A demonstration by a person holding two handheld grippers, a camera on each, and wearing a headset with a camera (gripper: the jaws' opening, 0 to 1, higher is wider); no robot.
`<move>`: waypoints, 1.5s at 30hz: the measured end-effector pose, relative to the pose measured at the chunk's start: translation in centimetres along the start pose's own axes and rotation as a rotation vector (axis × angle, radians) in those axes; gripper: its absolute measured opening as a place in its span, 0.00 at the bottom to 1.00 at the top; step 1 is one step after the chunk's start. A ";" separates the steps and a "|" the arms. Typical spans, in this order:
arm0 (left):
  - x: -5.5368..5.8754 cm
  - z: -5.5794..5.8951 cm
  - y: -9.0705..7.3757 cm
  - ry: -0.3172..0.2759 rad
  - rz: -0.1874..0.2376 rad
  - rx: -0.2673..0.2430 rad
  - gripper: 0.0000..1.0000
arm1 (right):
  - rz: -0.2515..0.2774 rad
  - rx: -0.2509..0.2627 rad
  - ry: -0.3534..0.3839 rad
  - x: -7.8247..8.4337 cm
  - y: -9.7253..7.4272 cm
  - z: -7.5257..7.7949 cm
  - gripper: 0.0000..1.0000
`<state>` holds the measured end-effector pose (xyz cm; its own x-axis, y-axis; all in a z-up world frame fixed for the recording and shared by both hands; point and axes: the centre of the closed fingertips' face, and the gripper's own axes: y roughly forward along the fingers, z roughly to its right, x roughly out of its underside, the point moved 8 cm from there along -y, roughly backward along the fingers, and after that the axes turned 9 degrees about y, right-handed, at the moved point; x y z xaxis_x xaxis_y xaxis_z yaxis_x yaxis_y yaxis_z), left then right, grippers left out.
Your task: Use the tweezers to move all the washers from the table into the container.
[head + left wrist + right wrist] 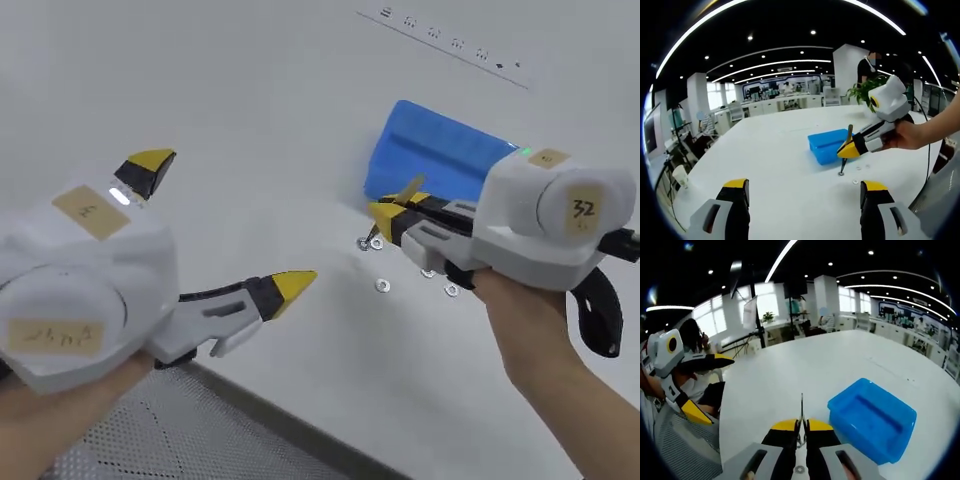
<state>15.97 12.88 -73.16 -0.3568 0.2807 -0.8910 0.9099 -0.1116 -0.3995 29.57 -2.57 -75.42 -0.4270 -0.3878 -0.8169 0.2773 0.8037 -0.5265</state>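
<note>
Right gripper (801,425) clamped on tweezers (409,189), tip state unclear; left gripper (222,222) spread. Washers (382,286) on table (250,120), clear of near edge: probably light, thin, slippery. Pinch across rim.

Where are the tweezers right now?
In the head view, the tweezers sit right of centre, held by the right gripper between its jaws, beside the blue container, near the washers.

five washers (382,286) in view, one container (440,160), one tweezers (850,132).
</note>
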 end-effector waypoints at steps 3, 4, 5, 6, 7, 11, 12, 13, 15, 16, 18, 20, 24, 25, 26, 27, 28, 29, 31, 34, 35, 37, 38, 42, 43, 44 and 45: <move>0.0 0.0 0.0 -0.009 0.001 0.000 0.94 | 0.011 -0.001 0.010 -0.4 -0.5 -0.3 0.02; 0.1 0.0 0.0 -0.010 0.003 0.001 0.94 | 0.012 0.001 0.007 -0.5 -0.6 -0.4 0.02; 0.1 0.0 0.0 -0.010 0.002 0.001 0.94 | 0.013 0.004 0.004 -0.5 -0.7 -0.4 0.02; 0.1 0.0 0.0 -0.009 0.000 0.003 0.94 | 0.015 0.007 0.000 -0.7 -0.9 -0.4 0.02; 0.1 0.0 0.0 -0.007 -0.001 0.004 0.94 | 0.016 0.007 -0.002 -0.8 -1.0 -0.4 0.01; 0.0 0.1 0.0 0.003 0.003 0.007 0.94 | 0.017 0.018 -0.013 -1.2 -1.3 -0.5 0.01; 0.0 0.2 0.0 0.007 0.000 0.008 0.93 | 0.017 0.019 -0.019 -1.3 -1.4 -0.5 0.01; 0.1 0.2 0.0 0.010 -0.002 0.009 0.93 | 0.019 0.019 -0.023 -1.5 -1.4 -0.5 0.02; 0.1 0.3 0.0 0.014 -0.012 0.013 0.93 | 0.038 0.016 -0.021 -1.9 -1.5 -0.4 0.02; 0.2 0.3 0.0 0.013 -0.013 0.013 0.93 | 0.043 0.014 -0.016 -2.1 -1.6 -0.3 0.02; 0.2 0.2 0.0 0.012 -0.011 0.012 0.93 | 0.049 0.016 -0.012 -2.5 -1.6 -0.2 0.02; 0.2 0.2 0.0 0.007 -0.013 0.011 0.93 | 0.054 0.018 -0.015 -2.8 -1.5 -0.1 0.02; 0.2 0.1 0.0 0.002 -0.016 0.007 0.93 | 0.074 0.019 0.000 -3.5 -1.4 0.2 0.02; 0.2 0.1 0.1 0.002 -0.017 0.008 0.93 | 0.072 0.025 -0.003 -3.6 -1.3 0.3 0.01; 0.3 0.0 0.1 0.003 -0.019 0.006 0.93 | 0.069 0.028 0.000 -3.7 -1.3 0.4 0.01; 0.3 0.0 0.1 0.005 -0.019 0.006 0.93 | 0.066 0.030 0.003 -3.7 -1.2 0.5 0.01; 0.3 0.0 0.1 0.005 -0.021 0.005 0.93 | 0.067 0.034 0.006 -3.8 -1.1 0.7 0.01; 0.3 0.0 0.1 0.006 -0.024 0.005 0.93 | 0.069 0.039 0.007 -3.8 -1.1 0.8 0.01; 0.5 -0.1 0.2 0.010 -0.042 0.005 0.93 | 0.073 0.050 0.006 -4.0 -1.0 1.1 0.01; 0.5 -0.2 0.2 0.012 -0.044 0.004 0.92 | 0.073 0.076 -0.045 -4.3 -0.8 1.6 0.01; 0.6 -0.2 0.2 0.011 -0.044 0.002 0.92 | 0.070 0.080 -0.058 -4.4 -0.8 1.7 0.01; 0.6 -0.3 0.2 0.004 -0.047 0.002 0.92 | 0.067 0.081 -0.062 -4.7 -0.6 2.0 0.02; 0.6 -0.4 0.2 0.000 -0.047 0.001 0.92 | 0.068 0.078 -0.057 -4.8 -0.4 2.3 0.02; 0.8 -0.4 0.2 -0.003 -0.055 -0.002 0.92 | 0.077 0.090 -0.057 -5.2 0.0 2.9 0.02; 0.8 -0.4 0.2 -0.003 -0.055 -0.003 0.92 | 0.082 0.095 -0.054 -5.3 0.1 3.1 0.02; 0.8 -0.5 0.2 -0.003 -0.056 -0.004 0.91 | 0.087 0.097 -0.049 -5.4 0.2 3.3 0.02; 0.8 -0.5 0.2 -0.004 -0.057 -0.004 0.91 | 0.093 0.102 -0.045 -5.6 0.4 3.5 0.02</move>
<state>15.98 13.54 -73.86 -0.4085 0.2831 -0.8677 0.8891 -0.0914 -0.4484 35.07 -1.70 -71.88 -0.3570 -0.3352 -0.8719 0.4010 0.7880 -0.4671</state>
